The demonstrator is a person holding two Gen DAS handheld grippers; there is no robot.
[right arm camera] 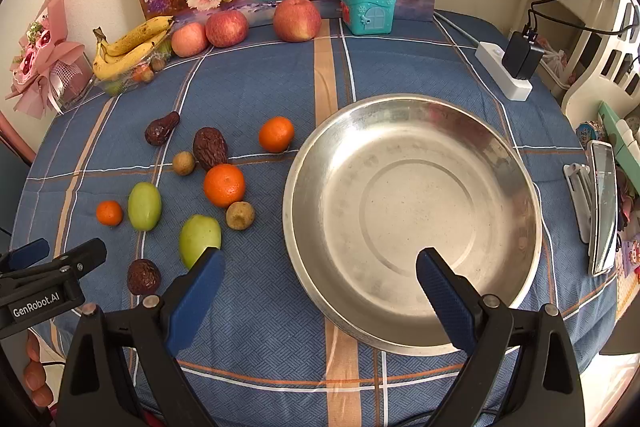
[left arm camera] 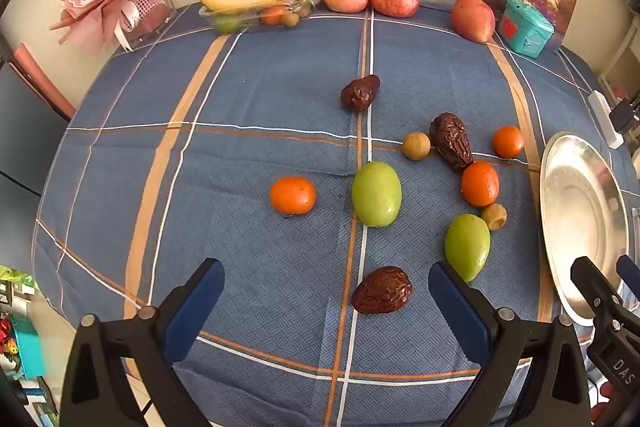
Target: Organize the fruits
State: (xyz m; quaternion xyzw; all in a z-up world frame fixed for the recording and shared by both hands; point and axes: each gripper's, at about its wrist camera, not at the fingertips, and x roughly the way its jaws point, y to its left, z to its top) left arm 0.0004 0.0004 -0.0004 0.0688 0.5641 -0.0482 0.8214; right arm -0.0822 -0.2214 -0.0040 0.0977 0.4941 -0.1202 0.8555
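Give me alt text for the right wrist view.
An empty steel bowl sits on a blue plaid tablecloth, with the open right tool above its near rim. Left of it lie loose oranges, green fruits and dates.

Bright, even daylight; we see sharp focus in both views.
Fruit casts only faint shadows on the cloth (left arm camera: 260, 99). The steel bowl (right arm camera: 412, 131) shows soft glare. Fisheye bending curves the table edges, and dark vignetting fills the corners.
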